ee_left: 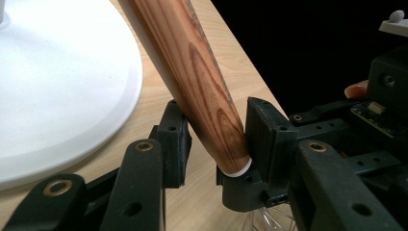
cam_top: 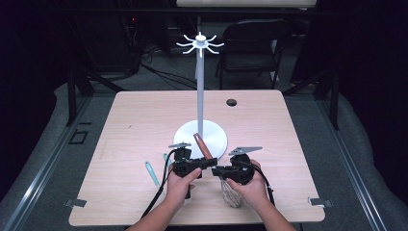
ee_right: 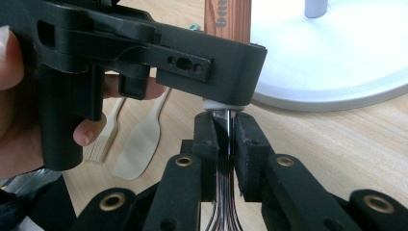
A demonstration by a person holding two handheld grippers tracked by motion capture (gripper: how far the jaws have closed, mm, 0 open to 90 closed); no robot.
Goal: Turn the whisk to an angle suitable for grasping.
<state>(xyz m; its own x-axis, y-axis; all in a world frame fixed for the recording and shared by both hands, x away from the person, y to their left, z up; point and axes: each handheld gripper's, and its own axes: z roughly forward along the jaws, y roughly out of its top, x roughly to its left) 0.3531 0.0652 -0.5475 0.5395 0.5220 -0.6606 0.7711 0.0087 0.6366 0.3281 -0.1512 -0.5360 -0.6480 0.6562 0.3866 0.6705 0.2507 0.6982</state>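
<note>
Hands level; right gripper (ee_right: 225, 132) pinches whisk (cam_top: 231, 193).

Black folding chair (cam_top: 253, 45) standing behind pale wooden table (cam_top: 144, 115); grey floor (cam_top: 57, 144) surrounding; dark room, cables (cam_top: 159, 72) trailing.

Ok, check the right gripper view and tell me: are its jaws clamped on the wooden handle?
No, the right gripper pinches the whisk wires below the wooden handle.

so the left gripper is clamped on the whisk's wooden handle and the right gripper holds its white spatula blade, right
Not quite. The left gripper does clamp the wooden handle, but the right gripper is shut on the whisk's thin metal wires, as the right gripper view shows. The white spatula lies untouched on the table.
</note>
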